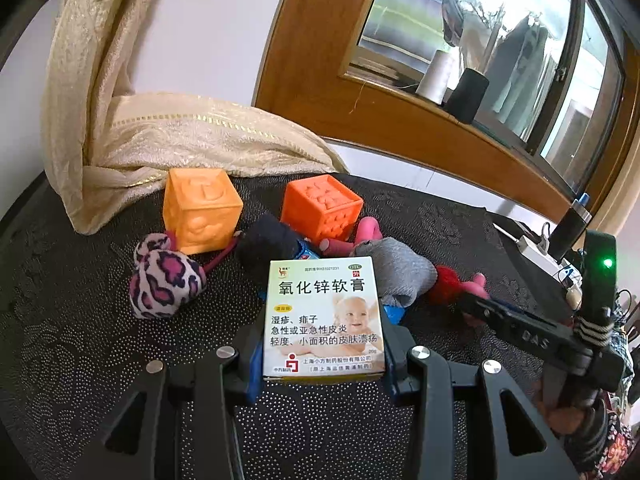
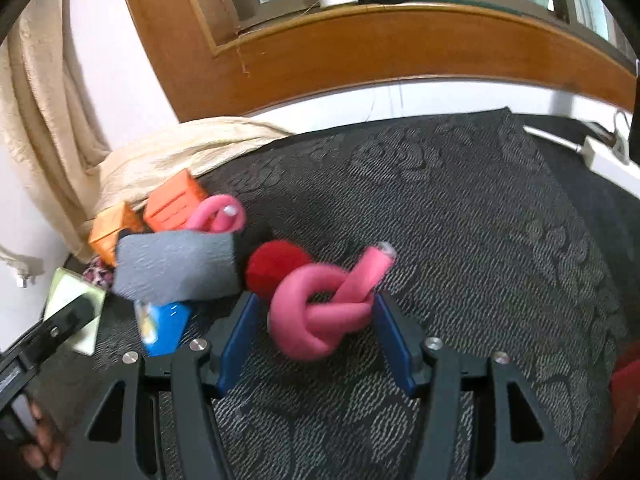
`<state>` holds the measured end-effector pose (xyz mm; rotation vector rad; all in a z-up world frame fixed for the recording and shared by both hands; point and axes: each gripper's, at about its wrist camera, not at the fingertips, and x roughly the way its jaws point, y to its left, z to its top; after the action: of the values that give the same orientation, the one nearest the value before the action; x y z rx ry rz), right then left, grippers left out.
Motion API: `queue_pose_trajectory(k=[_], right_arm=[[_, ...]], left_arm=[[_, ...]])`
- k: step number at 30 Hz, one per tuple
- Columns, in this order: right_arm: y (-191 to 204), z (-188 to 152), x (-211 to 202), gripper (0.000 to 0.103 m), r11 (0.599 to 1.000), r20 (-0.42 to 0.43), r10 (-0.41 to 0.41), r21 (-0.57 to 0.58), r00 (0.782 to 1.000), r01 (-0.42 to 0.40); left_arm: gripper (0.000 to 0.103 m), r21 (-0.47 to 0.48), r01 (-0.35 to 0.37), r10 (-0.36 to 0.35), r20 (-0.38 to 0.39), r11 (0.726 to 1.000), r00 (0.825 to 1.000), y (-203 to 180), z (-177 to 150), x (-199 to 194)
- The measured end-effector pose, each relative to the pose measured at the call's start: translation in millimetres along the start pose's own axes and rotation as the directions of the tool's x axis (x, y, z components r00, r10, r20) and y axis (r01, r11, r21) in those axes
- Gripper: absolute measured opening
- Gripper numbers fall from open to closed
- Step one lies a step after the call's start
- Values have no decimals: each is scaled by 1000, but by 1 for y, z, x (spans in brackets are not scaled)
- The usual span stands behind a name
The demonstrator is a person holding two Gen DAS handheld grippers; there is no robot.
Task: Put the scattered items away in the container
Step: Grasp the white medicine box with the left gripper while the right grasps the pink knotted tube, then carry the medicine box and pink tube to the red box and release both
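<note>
Ointment box (image 1: 324, 316) sits clamped upright in the left tongs (image 1: 322, 354), just above the desk (image 1: 80, 320); it looks picked up, so the carry to a container, not visible here, comes next. Right tongs (image 2: 314, 334) stand wide open astride the knotted pink foam roller (image 2: 320, 308), the right pad touching; closing comes next.

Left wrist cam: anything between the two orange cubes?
No object stands between the light orange cube and the darker orange cube; only bare dark patterned cloth shows there. A dark stuffed piece lies just in front of the gap.
</note>
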<state>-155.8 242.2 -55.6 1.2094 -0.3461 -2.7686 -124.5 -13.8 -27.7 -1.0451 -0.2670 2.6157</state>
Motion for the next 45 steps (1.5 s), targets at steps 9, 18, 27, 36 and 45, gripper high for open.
queue_pose_trajectory(k=[9, 18, 27, 36, 45], right_arm=[[-19, -6, -8, 33, 997, -32, 49, 59, 998, -47], [-17, -33, -84, 33, 995, 73, 70, 71, 995, -75], [-61, -85, -175, 33, 990, 197, -45, 140, 979, 17], [-134, -117, -264, 33, 947, 297, -252, 272, 921, 172], [-197, -135, -290, 33, 906, 286, -324, 368, 902, 209]], left_arm=[[45, 12, 4, -4, -19, 1000, 1000, -5, -5, 5], [45, 54, 38, -37, -19, 998, 999, -24, -11, 0], [45, 132, 75, -75, -6, 988, 997, -60, -21, -14], [45, 184, 155, -151, -37, 971, 988, -116, -36, -25], [45, 305, 300, -288, -82, 904, 954, -228, -49, -39]])
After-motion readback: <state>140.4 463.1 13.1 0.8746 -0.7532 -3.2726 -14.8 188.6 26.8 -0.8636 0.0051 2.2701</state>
